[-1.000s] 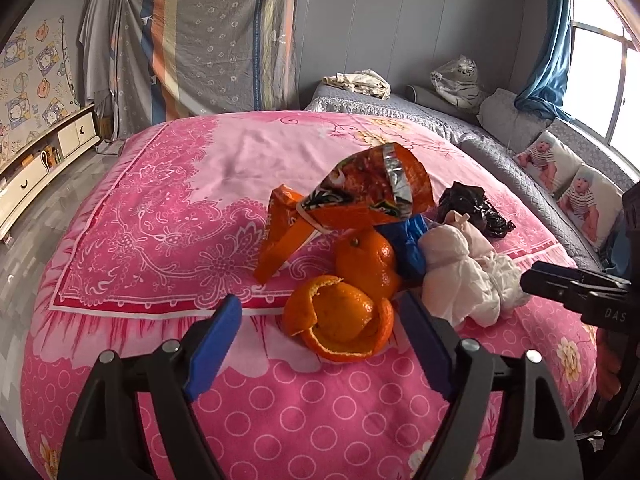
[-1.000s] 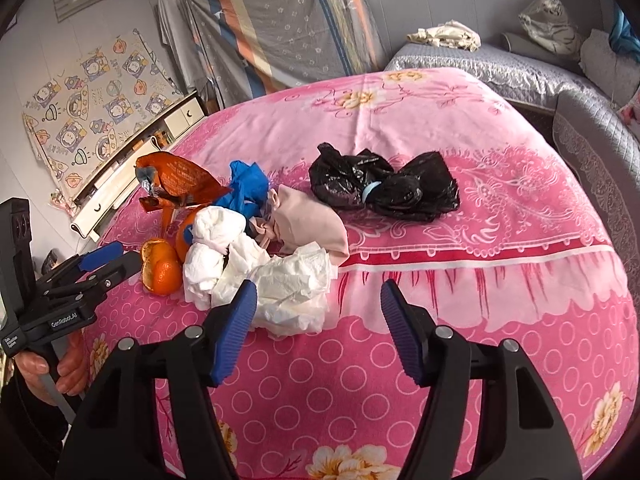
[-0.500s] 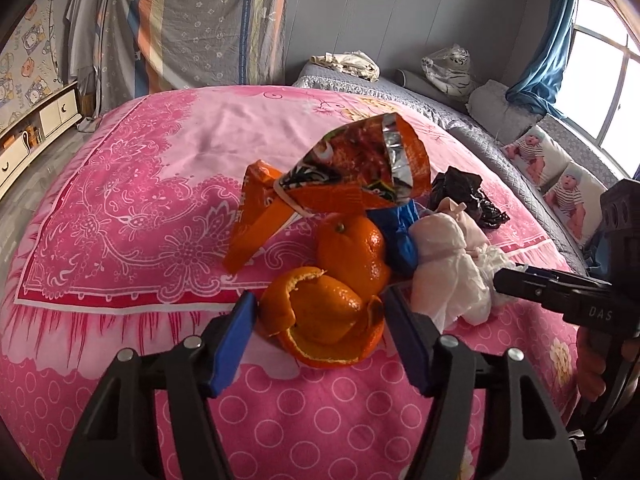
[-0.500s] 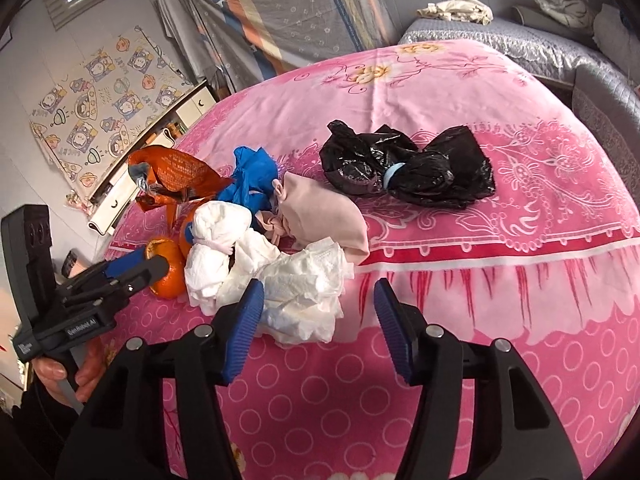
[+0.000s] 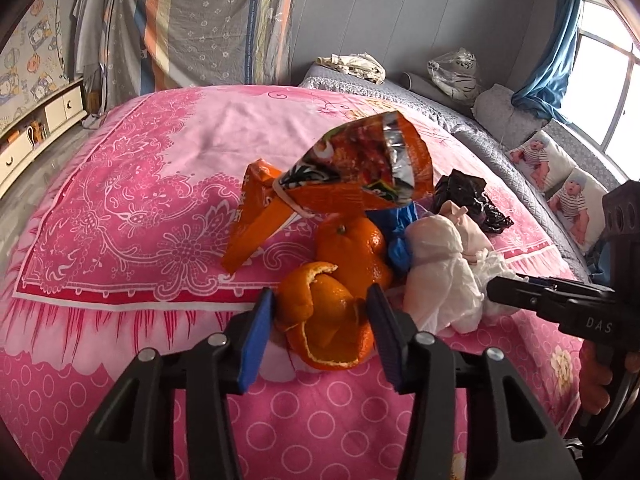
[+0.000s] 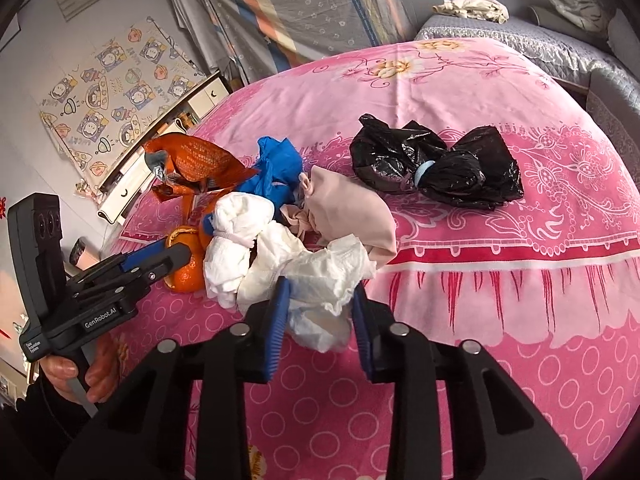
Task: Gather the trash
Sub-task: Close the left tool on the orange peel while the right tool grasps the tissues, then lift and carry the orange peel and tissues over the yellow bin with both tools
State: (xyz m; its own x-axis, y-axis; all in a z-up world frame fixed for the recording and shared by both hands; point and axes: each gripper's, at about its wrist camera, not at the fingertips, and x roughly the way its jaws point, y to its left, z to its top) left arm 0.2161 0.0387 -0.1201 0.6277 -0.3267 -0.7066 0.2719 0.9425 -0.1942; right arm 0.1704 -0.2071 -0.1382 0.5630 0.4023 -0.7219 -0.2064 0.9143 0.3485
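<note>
A trash pile lies on the pink bed cover (image 5: 120,208). My left gripper (image 5: 320,316) has its blue pads on both sides of the orange peel (image 5: 320,320), closing on it. Behind it are a whole orange (image 5: 352,248), an orange snack bag (image 5: 352,172) and a blue plastic scrap (image 5: 400,240). My right gripper (image 6: 318,312) has its pads around the crumpled white tissue (image 6: 320,280), closing on it. A pink cloth (image 6: 348,216) and a black plastic bag (image 6: 436,164) lie behind. The left gripper also shows in the right wrist view (image 6: 160,256).
A grey sofa (image 5: 500,132) with cushions runs along the bed's right side under a window. A low cabinet (image 5: 36,120) stands at the left wall. A striped sheet (image 5: 200,20) hangs at the back. The bed cover's front edge drops off near both grippers.
Both grippers moved forward and narrowed. The left pads went from wide open before the peel to flanking it. The right pads came in around the white tissue.
</note>
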